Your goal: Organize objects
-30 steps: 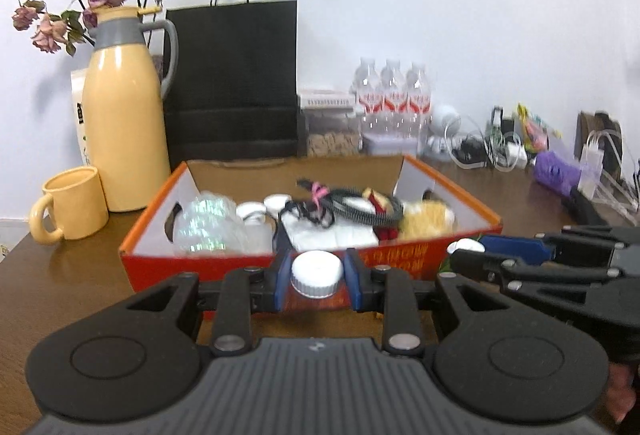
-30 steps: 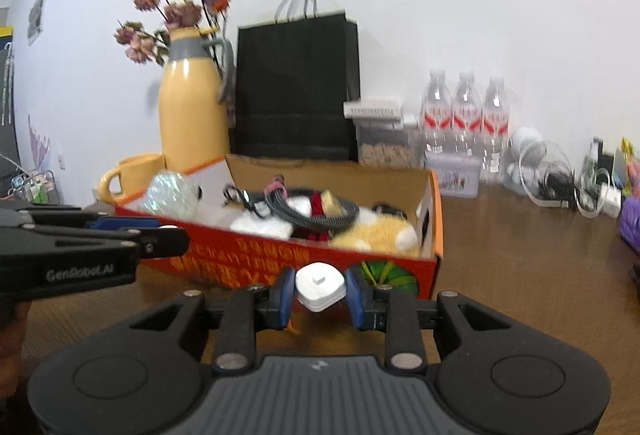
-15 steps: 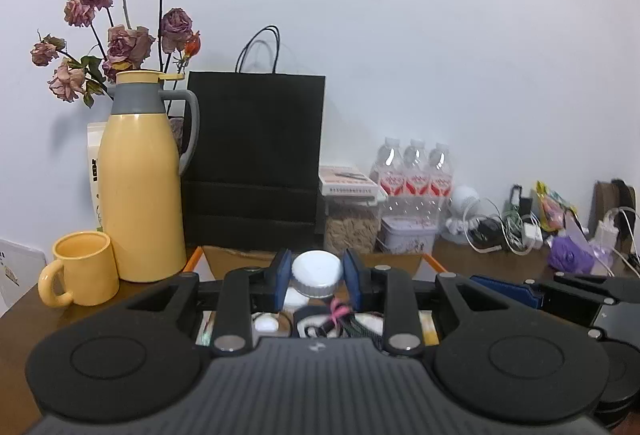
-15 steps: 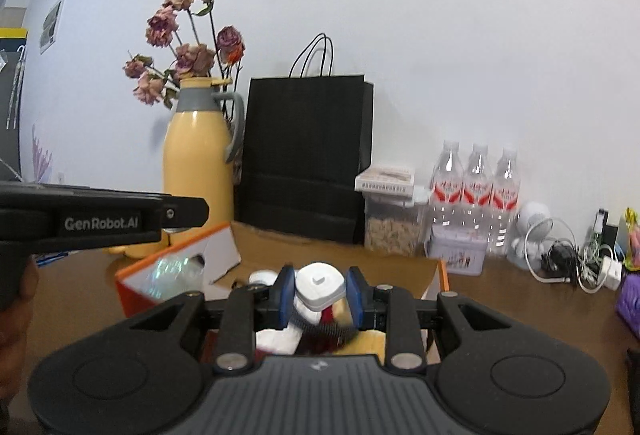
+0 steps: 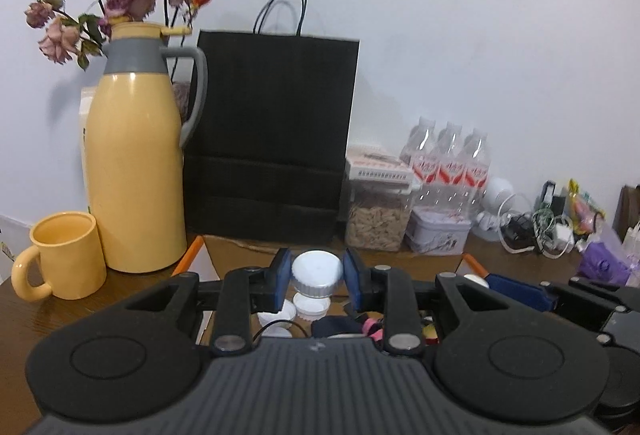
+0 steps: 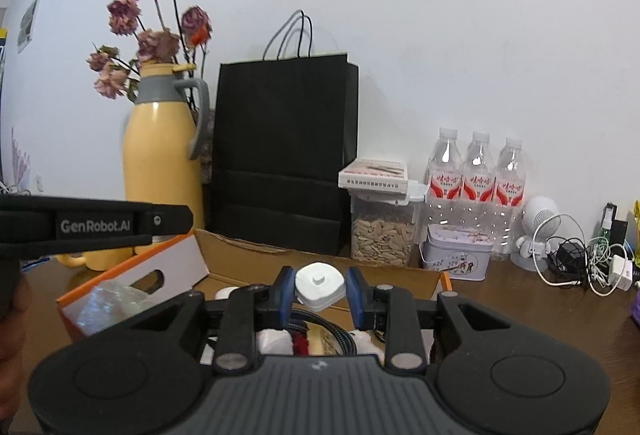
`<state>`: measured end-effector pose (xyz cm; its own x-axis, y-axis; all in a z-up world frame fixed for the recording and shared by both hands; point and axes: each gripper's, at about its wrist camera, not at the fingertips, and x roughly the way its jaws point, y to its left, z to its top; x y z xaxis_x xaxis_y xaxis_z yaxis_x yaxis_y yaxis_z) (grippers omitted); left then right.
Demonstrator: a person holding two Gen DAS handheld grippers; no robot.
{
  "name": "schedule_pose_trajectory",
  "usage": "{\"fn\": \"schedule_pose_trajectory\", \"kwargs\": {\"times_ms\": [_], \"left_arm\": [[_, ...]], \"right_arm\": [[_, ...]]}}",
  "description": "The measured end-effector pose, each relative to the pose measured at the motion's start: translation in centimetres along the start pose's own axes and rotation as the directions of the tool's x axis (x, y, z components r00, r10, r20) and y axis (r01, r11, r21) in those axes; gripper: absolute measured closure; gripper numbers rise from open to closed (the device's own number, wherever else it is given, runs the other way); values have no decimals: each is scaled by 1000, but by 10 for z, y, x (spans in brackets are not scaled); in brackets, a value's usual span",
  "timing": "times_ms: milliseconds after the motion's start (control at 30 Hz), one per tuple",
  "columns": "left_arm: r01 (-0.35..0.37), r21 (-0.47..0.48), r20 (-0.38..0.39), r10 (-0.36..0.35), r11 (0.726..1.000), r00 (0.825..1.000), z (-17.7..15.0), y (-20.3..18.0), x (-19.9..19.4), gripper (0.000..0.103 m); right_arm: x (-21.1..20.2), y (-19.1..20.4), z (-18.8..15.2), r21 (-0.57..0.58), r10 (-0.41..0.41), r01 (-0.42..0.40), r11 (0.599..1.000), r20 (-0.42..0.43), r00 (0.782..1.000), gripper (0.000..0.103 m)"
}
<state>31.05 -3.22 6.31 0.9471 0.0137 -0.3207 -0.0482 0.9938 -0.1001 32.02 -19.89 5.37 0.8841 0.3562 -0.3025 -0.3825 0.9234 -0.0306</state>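
Note:
My left gripper (image 5: 317, 276) is shut on a small white round-lidded jar (image 5: 317, 272) and holds it above the orange cardboard box (image 5: 188, 257). My right gripper (image 6: 320, 289) is shut on a white squarish charger plug (image 6: 320, 286), also above the box (image 6: 132, 271). Inside the box I see white caps (image 5: 310, 305), a black cable (image 6: 332, 329), a crinkled clear wrap (image 6: 108, 305) and soft items, mostly hidden by the grippers. The left gripper shows at the left of the right wrist view (image 6: 92, 225), and the right gripper at the right of the left wrist view (image 5: 560, 299).
A yellow thermos (image 5: 134, 171) with dried flowers and a yellow mug (image 5: 64, 255) stand at left. A black paper bag (image 5: 272, 139), a seed jar (image 5: 378, 223), a tin (image 5: 438, 235) and water bottles (image 5: 450, 163) line the wall. Cables (image 6: 580, 263) lie at right.
Both grippers have risen and moved forward from the box's front to above it, each still holding its item. The box now sits low and near in view.

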Motion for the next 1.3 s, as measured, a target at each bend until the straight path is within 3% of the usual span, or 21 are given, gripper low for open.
{"fn": "schedule_pose_trajectory", "kwargs": {"times_ms": [267,333,367,400,433,467,600,933,1300], "left_arm": [[-30,28,-18,30,999,999,-11,-1,11,71],[-36,36,-12,37,999,999,-12,-2,11,47],[-47,36,-7,48,998,999,-12,-2,10,22],[-62,37,2,62,997,998,-12,-2,11,2],[-74,36,17,74,997,997,-13,-2,10,0],[-83,32,31,82,996,996,-13,-2,9,0],[-87,25,15,87,996,996,-14,0,12,0],[-84,22,7,84,996,996,-14,0,12,0],[-65,13,63,64,998,996,-14,2,-19,0]], "right_arm": [[10,-5,-9,14,-13,14,1000,-33,999,76],[12,-7,-10,19,-12,13,1000,-52,999,75],[13,-9,-10,28,-16,18,999,-61,998,60],[14,-11,-10,35,-23,26,999,-66,998,33],[14,-12,-11,40,-30,33,999,-67,997,20],[14,-12,-11,43,-34,37,998,-64,997,6],[16,-13,-11,50,-33,37,998,-75,997,0],[16,-12,-11,38,-38,41,998,-79,996,0],[-1,-10,-7,16,-50,51,999,-29,998,0]]}}
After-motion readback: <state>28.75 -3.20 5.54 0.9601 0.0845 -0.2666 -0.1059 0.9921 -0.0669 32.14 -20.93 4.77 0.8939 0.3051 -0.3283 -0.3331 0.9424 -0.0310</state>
